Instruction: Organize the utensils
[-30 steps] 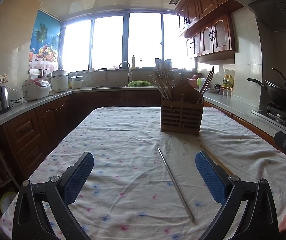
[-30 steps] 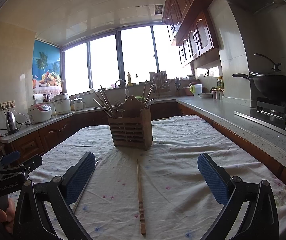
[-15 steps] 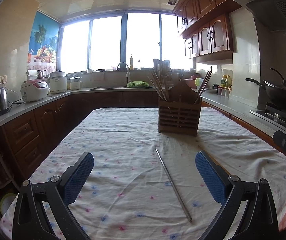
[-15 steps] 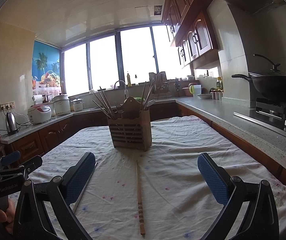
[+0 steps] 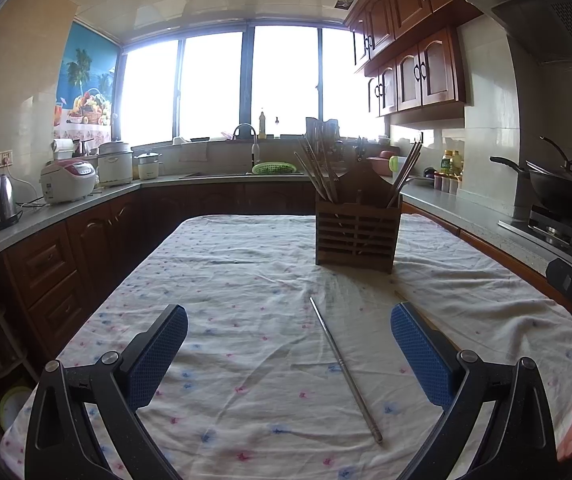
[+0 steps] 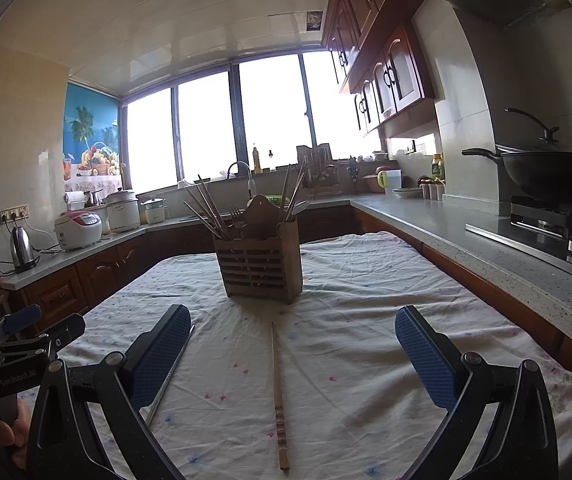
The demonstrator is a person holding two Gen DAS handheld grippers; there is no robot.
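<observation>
A wooden slatted utensil holder [image 5: 356, 234] stands on the cloth-covered table [image 5: 226, 280], with chopsticks and cutlery upright in it; it also shows in the right wrist view [image 6: 262, 264]. A metal chopstick [image 5: 345, 368] lies flat between the open fingers of my left gripper [image 5: 289, 350]; the right wrist view shows it [image 6: 170, 374] beside the left finger. A wooden chopstick [image 6: 277, 392] lies flat between the open fingers of my right gripper [image 6: 293, 354]. Both grippers are empty and above the table.
Counters run along the left, back and right. A wok [image 6: 550, 170] sits on a stove at the right. A kettle [image 5: 3, 202] and rice cookers [image 5: 68, 182] stand on the left counter. The other gripper shows at the edge of each view [image 6: 10, 344].
The left gripper view has shifted slightly, with the holder and metal chopstick a little further off. The right view is almost unchanged.
</observation>
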